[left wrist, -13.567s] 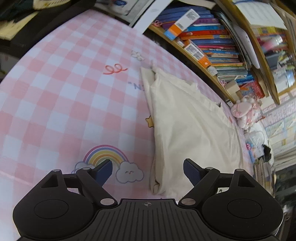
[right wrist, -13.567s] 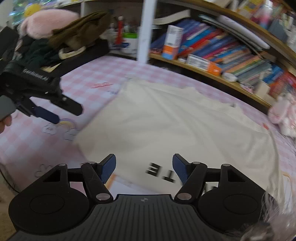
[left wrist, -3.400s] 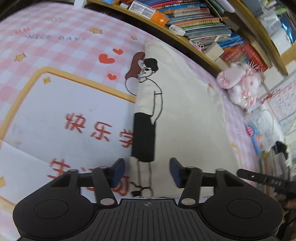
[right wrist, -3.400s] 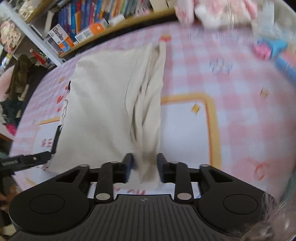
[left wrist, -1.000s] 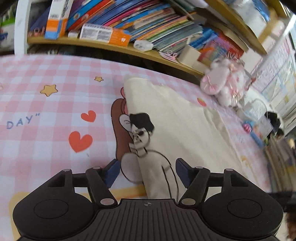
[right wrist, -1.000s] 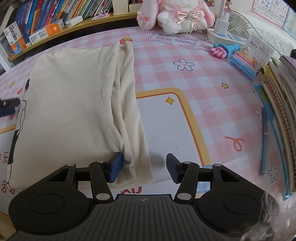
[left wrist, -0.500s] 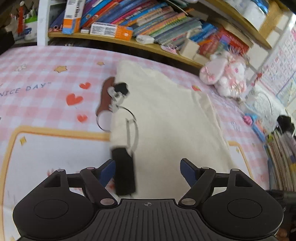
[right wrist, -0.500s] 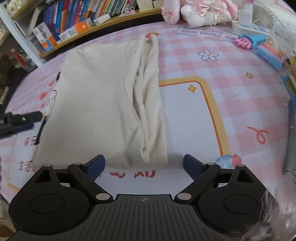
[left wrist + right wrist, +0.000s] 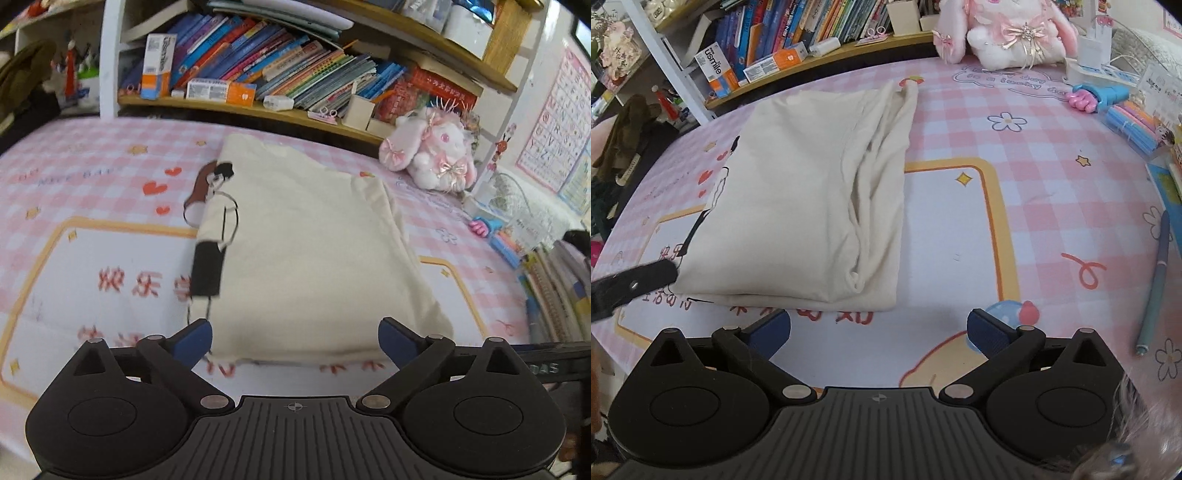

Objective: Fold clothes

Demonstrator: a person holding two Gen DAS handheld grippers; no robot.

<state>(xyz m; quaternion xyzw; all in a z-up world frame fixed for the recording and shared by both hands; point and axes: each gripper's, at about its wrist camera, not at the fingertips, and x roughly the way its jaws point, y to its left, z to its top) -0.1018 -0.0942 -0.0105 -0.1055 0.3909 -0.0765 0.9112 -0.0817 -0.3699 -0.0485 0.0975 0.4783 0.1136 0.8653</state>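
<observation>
A cream T-shirt point(image 9: 306, 251) with a cartoon figure printed along its left edge lies folded into a rectangle on the pink checked table cover point(image 9: 92, 155). In the right wrist view the same T-shirt point(image 9: 805, 192) has its bunched layers along the right side. My left gripper point(image 9: 293, 341) hovers at the shirt's near hem, jaws opening wide, nothing pressed between the pads. My right gripper point(image 9: 879, 332) is just short of the near hem, jaws opening, empty. One finger point(image 9: 631, 284) of the left gripper shows by the shirt's near left corner.
A shelf of books point(image 9: 258, 74) runs along the far side of the table. A pink plush rabbit point(image 9: 432, 151) sits at the far right. Pens, a blue toy point(image 9: 1104, 96) and notebooks point(image 9: 554, 295) line the right edge. A pen point(image 9: 1152, 280) lies near the right front.
Both grippers let go of the shirt, spread their jaws wide and drew back to its near hem. The left gripper came back from the far end, and the shirt now lies flat.
</observation>
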